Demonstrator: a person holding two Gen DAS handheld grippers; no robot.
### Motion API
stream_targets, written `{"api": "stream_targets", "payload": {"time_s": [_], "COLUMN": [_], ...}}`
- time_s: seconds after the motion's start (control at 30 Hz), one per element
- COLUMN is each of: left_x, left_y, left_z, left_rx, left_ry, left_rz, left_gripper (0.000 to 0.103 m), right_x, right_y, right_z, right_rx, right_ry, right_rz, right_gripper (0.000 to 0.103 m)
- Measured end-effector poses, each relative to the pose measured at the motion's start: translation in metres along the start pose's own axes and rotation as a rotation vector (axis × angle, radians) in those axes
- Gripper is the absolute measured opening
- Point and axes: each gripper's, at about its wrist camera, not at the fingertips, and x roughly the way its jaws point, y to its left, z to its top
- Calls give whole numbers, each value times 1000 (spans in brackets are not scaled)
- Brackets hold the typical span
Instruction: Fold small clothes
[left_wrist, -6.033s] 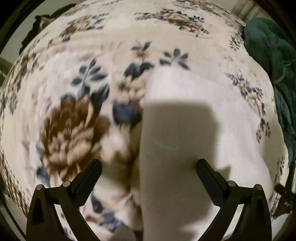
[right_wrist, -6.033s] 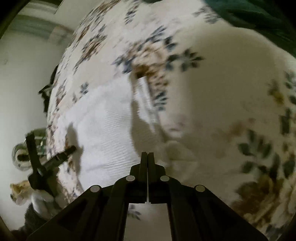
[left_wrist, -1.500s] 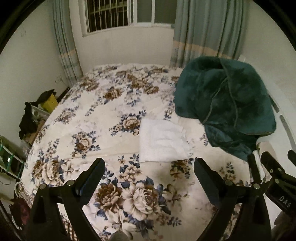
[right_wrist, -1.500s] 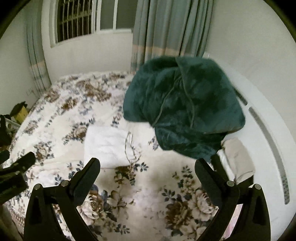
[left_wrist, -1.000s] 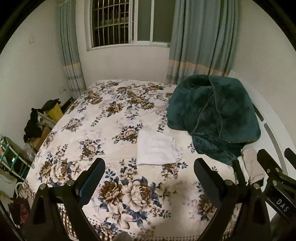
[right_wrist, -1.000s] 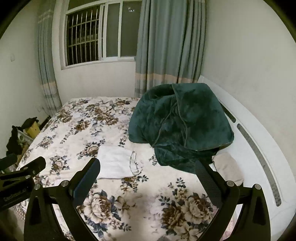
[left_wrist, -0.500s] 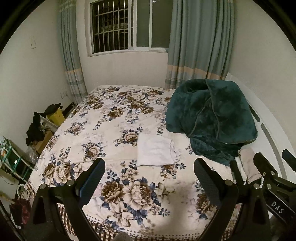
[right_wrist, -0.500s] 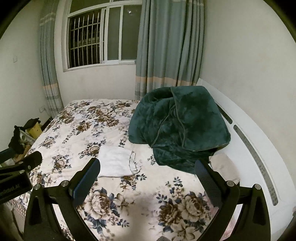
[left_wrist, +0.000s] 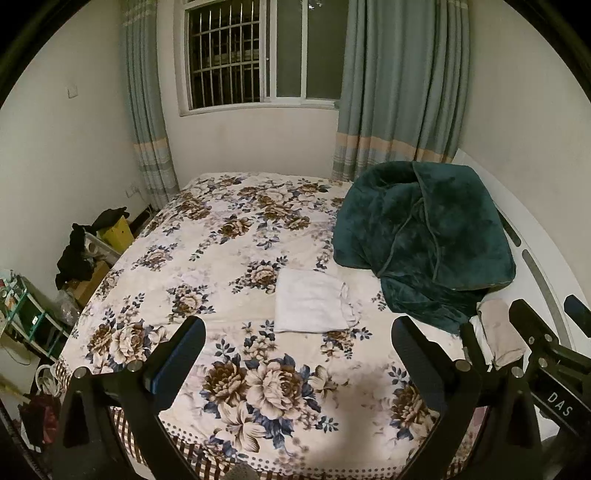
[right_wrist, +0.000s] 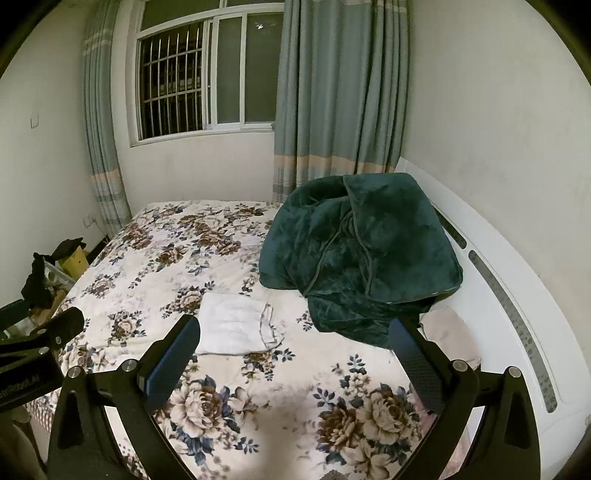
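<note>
A small white garment (left_wrist: 310, 301) (right_wrist: 234, 323) lies folded flat in a neat rectangle in the middle of the floral bedspread (left_wrist: 221, 258) (right_wrist: 166, 254). My left gripper (left_wrist: 295, 354) is held high and well back from the bed, open, with nothing between its fingers. My right gripper (right_wrist: 293, 354) is likewise open and empty, far from the garment. The right gripper's body shows at the right edge of the left wrist view; the left gripper's body sits at the left edge of the right wrist view.
A bulky dark green blanket (left_wrist: 424, 236) (right_wrist: 362, 251) is heaped at the right near the white headboard (right_wrist: 509, 306). A beige cloth (left_wrist: 502, 332) (right_wrist: 450, 336) lies by it. Clutter and a shelf (left_wrist: 29, 310) stand left of the bed. A barred window (left_wrist: 229, 55) with curtains is behind.
Both grippers have pulled back and up from the bed, so the whole room comes into view. The right gripper, shut six seconds ago, is open. The garment lies still.
</note>
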Motion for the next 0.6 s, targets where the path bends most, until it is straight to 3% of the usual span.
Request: {"api": "stream_targets", "payload": {"time_s": [0.6], "left_x": [0], "left_y": [-2], "left_z": [-2], "left_rx": [-6], "left_ry": [1], "left_rz": [35], "left_gripper": [103], "right_x": [7], "right_y": [8], "right_z": [15], "right_rx": [-10], "right_ry": [5], "right_rz": [22], "right_gripper": [103]}}
